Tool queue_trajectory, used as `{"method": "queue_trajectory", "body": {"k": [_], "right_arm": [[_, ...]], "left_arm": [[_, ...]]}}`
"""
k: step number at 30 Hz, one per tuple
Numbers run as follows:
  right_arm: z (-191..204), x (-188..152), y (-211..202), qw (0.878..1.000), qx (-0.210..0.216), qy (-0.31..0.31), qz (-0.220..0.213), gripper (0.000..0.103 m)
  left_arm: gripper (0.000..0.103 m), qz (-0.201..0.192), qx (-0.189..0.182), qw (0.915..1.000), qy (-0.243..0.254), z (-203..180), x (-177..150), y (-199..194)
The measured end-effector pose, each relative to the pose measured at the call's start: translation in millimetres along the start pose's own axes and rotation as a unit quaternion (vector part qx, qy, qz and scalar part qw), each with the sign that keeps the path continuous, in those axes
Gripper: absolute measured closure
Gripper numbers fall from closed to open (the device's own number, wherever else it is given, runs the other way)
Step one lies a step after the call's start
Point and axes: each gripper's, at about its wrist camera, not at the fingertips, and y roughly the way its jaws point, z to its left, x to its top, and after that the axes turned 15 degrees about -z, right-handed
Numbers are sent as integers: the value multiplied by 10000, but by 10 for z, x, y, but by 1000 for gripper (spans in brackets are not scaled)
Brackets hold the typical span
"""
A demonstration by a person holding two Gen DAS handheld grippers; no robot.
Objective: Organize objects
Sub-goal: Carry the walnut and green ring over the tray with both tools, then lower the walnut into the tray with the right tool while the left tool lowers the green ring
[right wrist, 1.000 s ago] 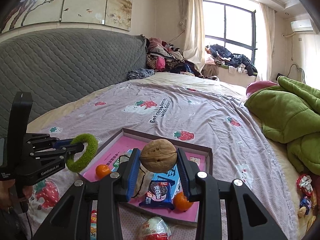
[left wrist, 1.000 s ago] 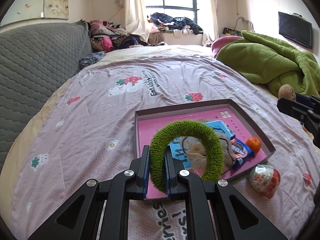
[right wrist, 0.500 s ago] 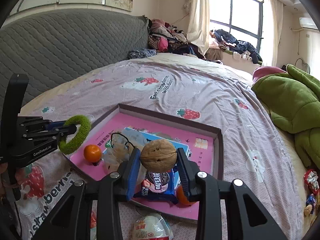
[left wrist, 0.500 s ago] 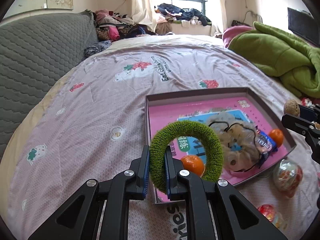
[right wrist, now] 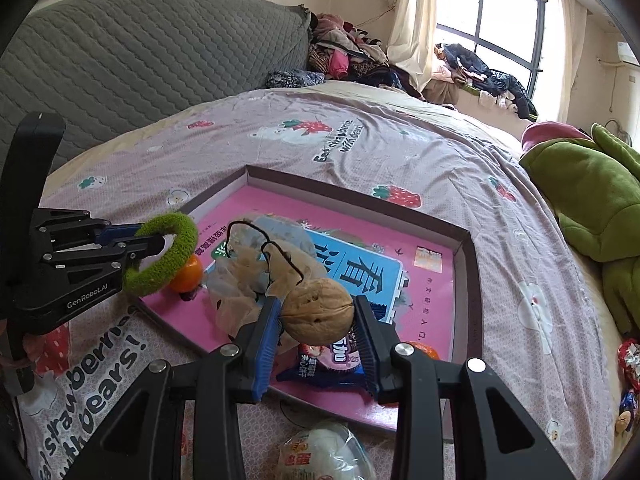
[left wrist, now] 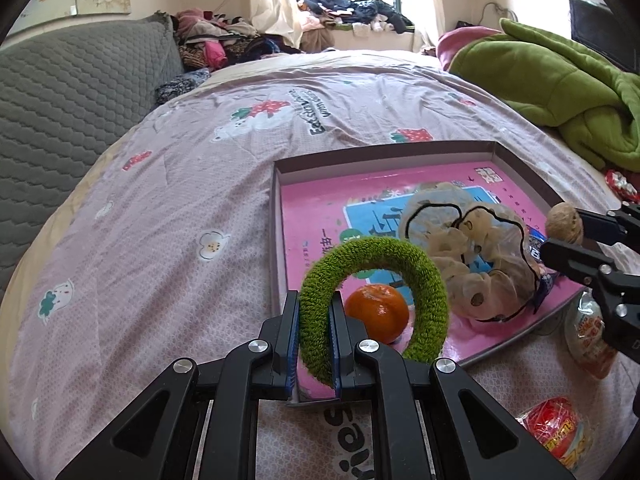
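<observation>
Both hands are loaded over the tray on the bed. The left gripper is pinching the green ring by its left side, so the ring stands on edge in the lower middle of the left view — just over the tray's near left corner, with an orange showing through its hole. The right gripper is clamped on a walnut at lower centre of the right view, above the cookie packet near the tray's front edge. Each load lies straight ahead of its own fingers with the pink floor below — the drop looks short, I'd judge, and the left hand is nearer the open corner.
</observation>
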Motion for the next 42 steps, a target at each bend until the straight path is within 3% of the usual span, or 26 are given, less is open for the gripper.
{"method": "queue_trajectory", "body": {"k": [13,42], "right_arm": [[159,-158,171,9993,27,-214,320,66],[261,-184,165,9987,83,-427,267,66]], "left_arm": [[90,12,59,9999,149,-52,-52,41],[86,-72,-113,9999,-15,-35,10,-41]]}}
